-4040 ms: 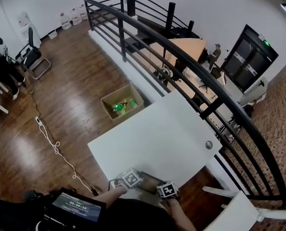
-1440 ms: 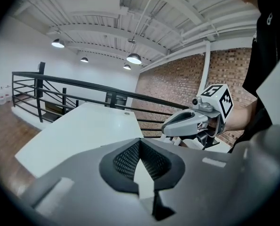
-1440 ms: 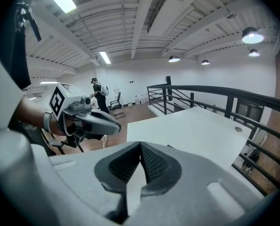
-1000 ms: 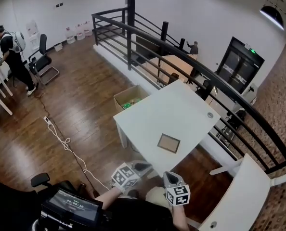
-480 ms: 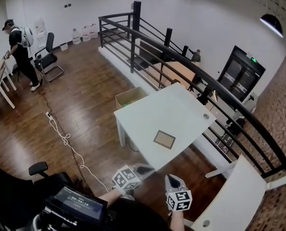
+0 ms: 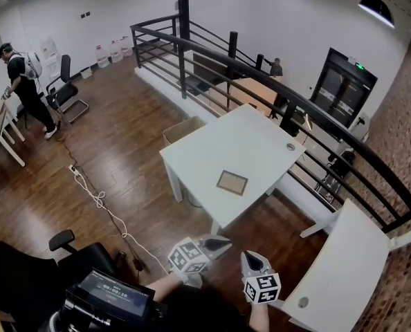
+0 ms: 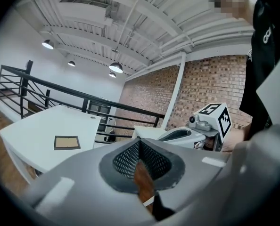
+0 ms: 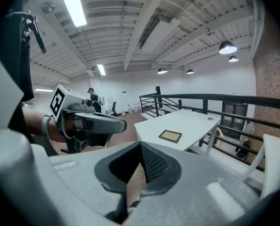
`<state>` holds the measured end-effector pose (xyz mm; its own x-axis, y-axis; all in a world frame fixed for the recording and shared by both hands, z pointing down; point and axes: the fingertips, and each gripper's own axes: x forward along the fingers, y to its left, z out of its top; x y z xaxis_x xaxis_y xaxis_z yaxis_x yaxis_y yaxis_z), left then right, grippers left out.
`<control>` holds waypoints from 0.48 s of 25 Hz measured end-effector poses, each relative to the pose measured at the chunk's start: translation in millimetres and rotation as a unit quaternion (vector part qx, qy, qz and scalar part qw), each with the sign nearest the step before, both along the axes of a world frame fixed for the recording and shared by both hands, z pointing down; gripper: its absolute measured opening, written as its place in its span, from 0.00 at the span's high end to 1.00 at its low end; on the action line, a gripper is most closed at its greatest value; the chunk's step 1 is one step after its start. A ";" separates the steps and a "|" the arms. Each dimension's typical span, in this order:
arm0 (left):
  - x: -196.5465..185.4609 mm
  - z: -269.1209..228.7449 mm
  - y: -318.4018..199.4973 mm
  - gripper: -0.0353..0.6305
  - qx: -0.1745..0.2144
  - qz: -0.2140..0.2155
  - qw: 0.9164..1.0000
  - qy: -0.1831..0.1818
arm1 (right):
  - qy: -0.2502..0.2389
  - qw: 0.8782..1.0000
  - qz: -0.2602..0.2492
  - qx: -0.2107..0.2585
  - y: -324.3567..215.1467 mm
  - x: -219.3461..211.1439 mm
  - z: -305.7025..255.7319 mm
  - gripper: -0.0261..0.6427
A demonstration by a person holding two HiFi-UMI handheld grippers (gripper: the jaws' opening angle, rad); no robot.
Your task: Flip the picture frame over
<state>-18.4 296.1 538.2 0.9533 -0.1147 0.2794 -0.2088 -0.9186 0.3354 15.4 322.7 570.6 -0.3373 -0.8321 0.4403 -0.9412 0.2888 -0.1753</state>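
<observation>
A small picture frame (image 6: pixel 232 182) with a dark rim and a tan face lies flat on the white table (image 6: pixel 198 151), near the table's front corner; it also shows as picture frame (image 7: pixel 67 142) and picture frame (image 8: pixel 170 135). My left gripper (image 6: pixel 223 241) and right gripper (image 6: pixel 248 257) are held side by side well short of the table, above the wooden floor. Both are shut with nothing between the jaws. The shut left gripper (image 7: pixel 139 152) and shut right gripper (image 8: pixel 140 153) point toward the table.
A cardboard box (image 6: pixel 181 128) stands on the floor behind the table. A black railing (image 6: pixel 275 92) runs along the table's far side. A second white table (image 6: pixel 337 268) is at the right. A cable (image 6: pixel 98 199) lies on the floor, and a person (image 6: pixel 25 81) stands far left.
The table and frame have drawn farther off in the head view as I backed away. Both grippers stay shut, side by side, low in the picture.
</observation>
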 end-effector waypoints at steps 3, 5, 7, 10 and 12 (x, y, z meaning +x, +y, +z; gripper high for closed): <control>-3.6 1.7 2.6 0.93 0.002 -0.006 1.000 0.000 | 0.004 1.000 -0.001 0.007 4.9 0.4 -3.0 0.97; -4.5 1.4 2.3 0.93 0.004 -0.008 1.000 0.001 | 0.006 1.000 0.002 0.010 5.3 3.6 -4.9 0.97; -4.3 1.5 1.8 0.93 0.004 -0.009 1.000 0.003 | 0.008 1.000 0.004 0.012 4.8 6.6 -5.8 0.97; -2.7 0.6 2.5 0.93 0.006 -0.009 1.000 0.005 | 0.011 1.000 0.005 0.015 5.3 8.8 -8.0 0.97; -2.2 -1.9 9.4 0.93 0.007 -0.008 1.000 0.006 | 0.012 1.000 0.004 0.015 12.0 8.2 -10.1 0.97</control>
